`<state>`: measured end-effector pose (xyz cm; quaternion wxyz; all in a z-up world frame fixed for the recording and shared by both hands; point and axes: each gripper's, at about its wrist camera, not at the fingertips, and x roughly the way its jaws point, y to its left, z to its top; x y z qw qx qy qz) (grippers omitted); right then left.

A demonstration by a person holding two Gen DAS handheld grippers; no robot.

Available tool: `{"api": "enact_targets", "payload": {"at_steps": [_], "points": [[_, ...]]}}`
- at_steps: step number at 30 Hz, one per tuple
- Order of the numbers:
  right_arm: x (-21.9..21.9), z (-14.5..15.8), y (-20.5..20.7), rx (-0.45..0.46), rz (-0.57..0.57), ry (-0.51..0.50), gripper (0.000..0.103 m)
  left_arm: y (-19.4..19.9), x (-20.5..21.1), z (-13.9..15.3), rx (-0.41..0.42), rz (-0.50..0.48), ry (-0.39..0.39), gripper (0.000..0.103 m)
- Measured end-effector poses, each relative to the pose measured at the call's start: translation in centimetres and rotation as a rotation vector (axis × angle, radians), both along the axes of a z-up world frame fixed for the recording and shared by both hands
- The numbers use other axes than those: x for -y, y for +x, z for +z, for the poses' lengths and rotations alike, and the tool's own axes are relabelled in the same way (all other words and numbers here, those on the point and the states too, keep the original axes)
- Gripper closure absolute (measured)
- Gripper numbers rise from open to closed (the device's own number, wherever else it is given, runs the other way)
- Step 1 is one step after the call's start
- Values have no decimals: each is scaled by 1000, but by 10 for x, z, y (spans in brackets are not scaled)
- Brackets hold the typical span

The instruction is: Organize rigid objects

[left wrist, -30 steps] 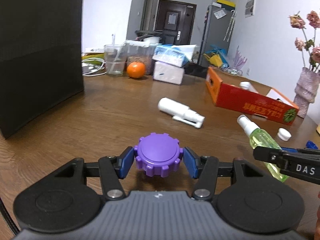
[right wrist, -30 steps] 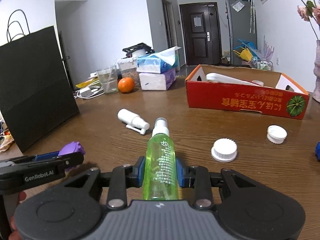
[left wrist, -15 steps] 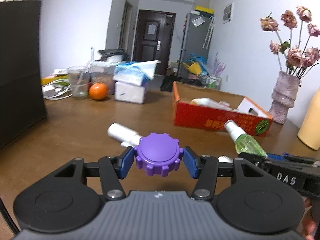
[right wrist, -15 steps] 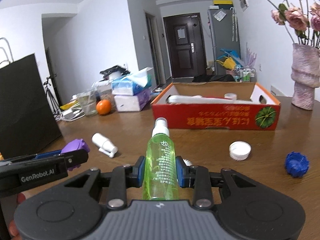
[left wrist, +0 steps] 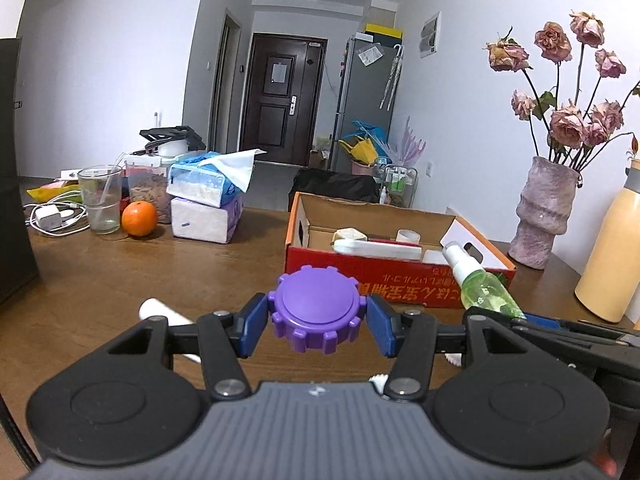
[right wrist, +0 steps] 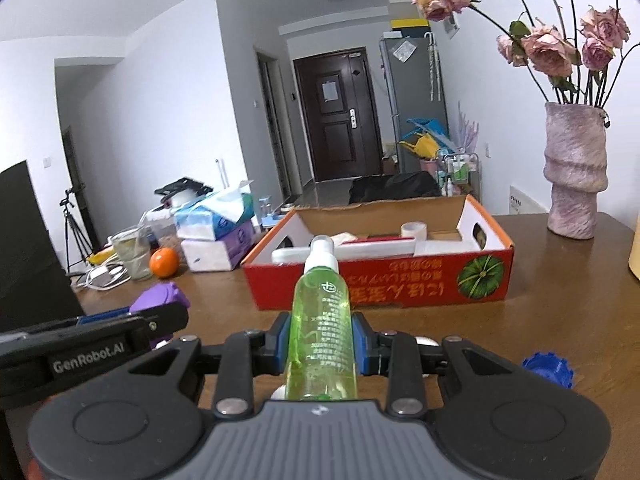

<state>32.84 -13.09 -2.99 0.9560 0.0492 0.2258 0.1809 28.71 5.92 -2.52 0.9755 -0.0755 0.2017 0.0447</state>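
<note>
My left gripper [left wrist: 318, 322] is shut on a purple toothed lid [left wrist: 318, 312], held above the wooden table [left wrist: 100, 280]. My right gripper [right wrist: 322, 338] is shut on a green spray bottle [right wrist: 322, 320] with a white nozzle pointing forward. Ahead of both stands an open red cardboard box [right wrist: 380, 284] holding white items and a tape roll [right wrist: 414, 230]. In the left wrist view the green bottle [left wrist: 480, 284] and the right gripper show at the right; in the right wrist view the purple lid [right wrist: 160, 298] shows at the left. A blue toothed lid [right wrist: 548, 368] lies on the table at the right.
A white bottle [left wrist: 160, 312] lies partly hidden behind my left fingers. Tissue packs [left wrist: 208, 200], an orange [left wrist: 139, 218], a glass [left wrist: 100, 200] and cables sit at the far left. A black bag [right wrist: 28, 252] stands left. A flower vase [right wrist: 574, 176] and a yellow flask [left wrist: 612, 256] stand right.
Both grippers have risen and moved forward and rightward towards the red box, each keeping its object. The box is nearer and its inside shows; the white bottle and white caps have slipped behind the fingers.
</note>
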Motion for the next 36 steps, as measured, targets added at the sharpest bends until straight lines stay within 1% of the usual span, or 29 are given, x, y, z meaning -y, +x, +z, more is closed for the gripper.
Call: {"api": "enact_targets", "payload": {"at_steps": [2, 6, 13, 17, 36], "points": [[1, 2, 6, 4, -9, 2, 73, 9, 1, 1, 1, 0, -6, 48], [4, 3, 20, 4, -32, 7, 73, 28, 4, 2, 1, 5, 7, 48], [9, 3, 43, 6, -65, 8, 73, 60, 7, 6, 27, 0, 2, 48], [12, 3, 54, 2, -81, 6, 73, 77, 8, 2, 14, -12, 2, 48], [15, 1, 107, 1, -114, 6, 73, 134, 13, 7, 42, -30, 0, 48]]}}
